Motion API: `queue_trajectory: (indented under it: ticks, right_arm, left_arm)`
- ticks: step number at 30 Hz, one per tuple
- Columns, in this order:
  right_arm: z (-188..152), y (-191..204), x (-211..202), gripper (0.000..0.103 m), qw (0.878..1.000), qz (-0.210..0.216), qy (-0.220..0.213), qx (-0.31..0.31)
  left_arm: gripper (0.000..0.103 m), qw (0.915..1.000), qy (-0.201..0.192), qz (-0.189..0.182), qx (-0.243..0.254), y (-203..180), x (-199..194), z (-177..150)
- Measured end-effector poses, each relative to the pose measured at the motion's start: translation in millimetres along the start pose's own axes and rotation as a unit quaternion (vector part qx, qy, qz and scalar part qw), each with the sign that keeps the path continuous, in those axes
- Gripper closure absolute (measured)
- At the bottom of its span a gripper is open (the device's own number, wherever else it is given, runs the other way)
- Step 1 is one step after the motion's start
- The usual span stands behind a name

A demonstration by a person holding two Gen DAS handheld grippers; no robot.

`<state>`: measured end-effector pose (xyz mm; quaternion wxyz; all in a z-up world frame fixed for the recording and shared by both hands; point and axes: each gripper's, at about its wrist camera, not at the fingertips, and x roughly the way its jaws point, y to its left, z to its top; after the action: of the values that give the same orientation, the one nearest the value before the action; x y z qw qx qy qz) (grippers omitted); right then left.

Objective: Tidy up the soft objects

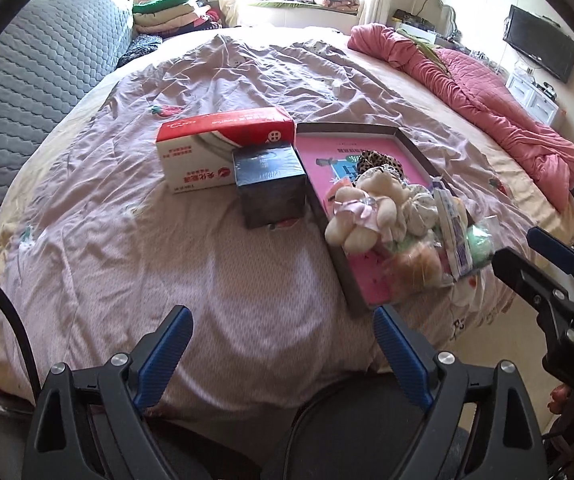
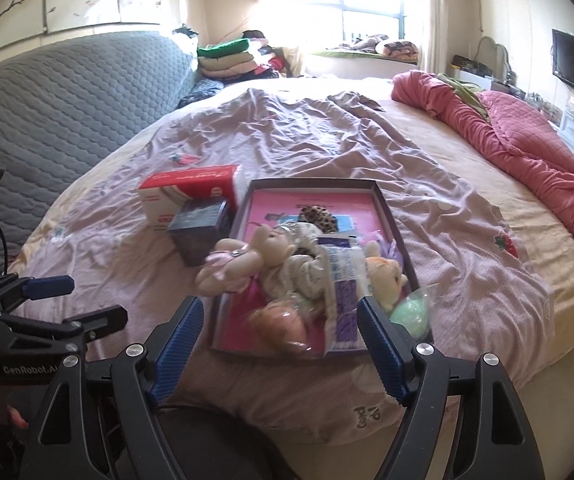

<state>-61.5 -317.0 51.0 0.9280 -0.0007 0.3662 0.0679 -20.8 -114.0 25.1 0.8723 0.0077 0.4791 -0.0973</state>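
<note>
Left wrist view: the left gripper (image 1: 281,344) hangs over the wrinkled lilac bedsheet (image 1: 247,80), its ribbed blue fingers (image 1: 167,356) spread wide with nothing between them. Ahead lies a shallow rectangular tray (image 1: 351,280) with dark walls and a glossy pink floor. Heaped inside are a cream plush doll (image 1: 361,212), a leopard-print fabric piece (image 1: 379,162), a crinkly plastic packet (image 1: 457,236) and a pale green ball (image 1: 479,240) in clear wrap. Just left of the tray stands a dark, shiny cube-shaped box (image 1: 269,186), touching a red-and-white cardboard carton (image 1: 215,148) behind it. A quilted pink blanket (image 1: 487,92) is bunched along the far right of the bed. The right gripper (image 1: 535,264) shows at the right edge.

Right wrist view: the right gripper (image 2: 279,344) hovers at the tray's (image 2: 387,208) near edge, fingers (image 2: 381,348) apart and empty. The plush doll (image 2: 239,260) droops over the tray's left wall; the packet (image 2: 343,288) and the green ball (image 2: 409,312) lie at the near end. A quilted grey-blue headboard (image 2: 67,100) curves along the left. The left gripper (image 2: 79,300) appears at lower left, fingers parted.
</note>
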Motion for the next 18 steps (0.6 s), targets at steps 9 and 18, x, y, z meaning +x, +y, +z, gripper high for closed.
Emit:
queue_trajectory:
  ticks: [9,18]
  right_arm:
    - [-9.7,23.5,-19.2,0.02,1.0,0.004,-0.006,-0.025]
    - [-17.8,31.2,-20.4,0.02,1.0,0.009,0.004,-0.021]
  left_arm:
    - [0.012,0.9998,-0.004,0.012,-0.017,12.7,-16.7,-17.8]
    - [0.012,0.9998,0.001,0.011,-0.016,12.8,-21.0,-30.1]
